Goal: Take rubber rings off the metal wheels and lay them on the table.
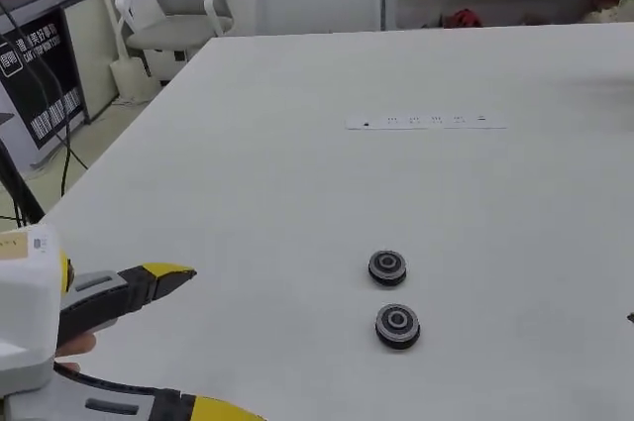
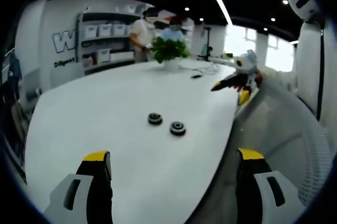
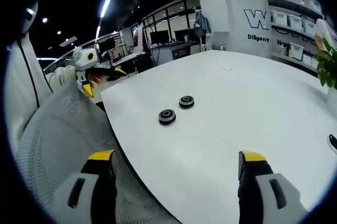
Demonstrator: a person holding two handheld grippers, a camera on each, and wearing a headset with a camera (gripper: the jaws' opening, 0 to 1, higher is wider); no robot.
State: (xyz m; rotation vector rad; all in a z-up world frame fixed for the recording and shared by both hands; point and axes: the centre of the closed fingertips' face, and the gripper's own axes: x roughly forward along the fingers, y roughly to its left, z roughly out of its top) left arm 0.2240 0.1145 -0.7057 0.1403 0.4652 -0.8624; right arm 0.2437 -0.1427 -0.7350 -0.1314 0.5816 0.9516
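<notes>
loose wheels may slide or be knocked once a ring is pulled

left gripper [image 1: 210, 342], closest in the head view, is held low at the near-left edge of the table [image 1: 297, 193], its jaws spread wide with nothing between them. the right gripper [image 3: 176, 156] is likewise fully open and empty, and is held off the table edge, well apart from the work. the far wheel [image 1: 387, 267] and the near wheel [image 1: 397, 326] lie flat near each other in the middle of the table, and a dark ring [image 1: 372, 268] appears to be seated on each.

neither wheel is braced, so a pull on a ring is likely to drag the whole wheel across the smooth top unless it is pinned by the other gripper. a jaw closed too deep could clamp the metal instead of the rubber, so the ring would not be peeled off. because the wheels sit close together, the neighbour could be bumped and sent rolling on the approach.
</notes>
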